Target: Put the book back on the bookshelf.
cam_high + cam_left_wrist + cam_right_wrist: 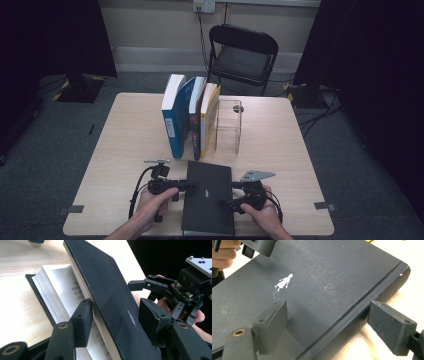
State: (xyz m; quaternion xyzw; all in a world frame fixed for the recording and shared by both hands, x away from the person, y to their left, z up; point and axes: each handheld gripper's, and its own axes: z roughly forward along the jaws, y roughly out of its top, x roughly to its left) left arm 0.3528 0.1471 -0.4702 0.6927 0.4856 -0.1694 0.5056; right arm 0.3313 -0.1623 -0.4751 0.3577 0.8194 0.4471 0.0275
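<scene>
1. Down at the near edge of the table (125, 130) lay a black book (209, 197), in front of a row of upright books (190, 117).
2. Its left gripper (117, 320) had one jaw under the raised cover and one above it, part open; whether the pads pressed I cannot tell.
3. Its right gripper (327, 322) stood wide open astride the spine edge, holding nothing.

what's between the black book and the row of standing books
Bare tabletop: in the high view nothing lies between the black book and the standing books.
</scene>
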